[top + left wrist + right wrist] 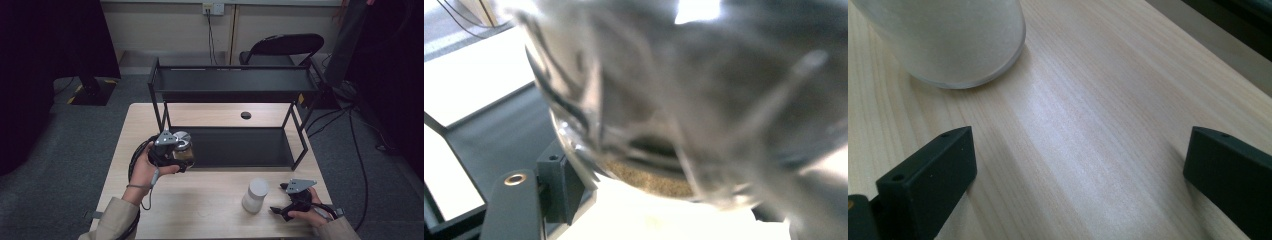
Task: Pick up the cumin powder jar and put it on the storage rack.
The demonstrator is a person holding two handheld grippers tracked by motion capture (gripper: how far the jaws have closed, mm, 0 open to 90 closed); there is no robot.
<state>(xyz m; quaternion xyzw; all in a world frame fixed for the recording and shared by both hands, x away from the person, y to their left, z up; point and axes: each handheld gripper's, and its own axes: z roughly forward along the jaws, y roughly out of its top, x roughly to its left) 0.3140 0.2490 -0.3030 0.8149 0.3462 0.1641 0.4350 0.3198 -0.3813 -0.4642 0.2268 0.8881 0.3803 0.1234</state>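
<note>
A glass jar (pixel 183 151) with a silver lid and brownish grains inside hangs above the table's left part, in front of the black rack (pixel 230 89). My left gripper (pixel 174 153) is shut on it. In the left gripper view the jar (pixel 684 115) looms close and blurred, with sandy contents at its bottom and one black finger (pixel 556 187) against its side. A white frosted jar (pixel 255 195) stands on the table near the front right. Just right of it my right gripper (pixel 278 210) rests low and open. In the right gripper view the gripper (pixel 1078 175) has bare wood between its jaws and the white jar (pixel 948 40) ahead on the left.
The two-tier black rack stands across the back of the light wooden table (pixel 200 215), both shelves bare. A round cable hole (pixel 245 115) sits behind it. A black chair (pixel 282 46) is beyond the table. Cables trail on the floor at right.
</note>
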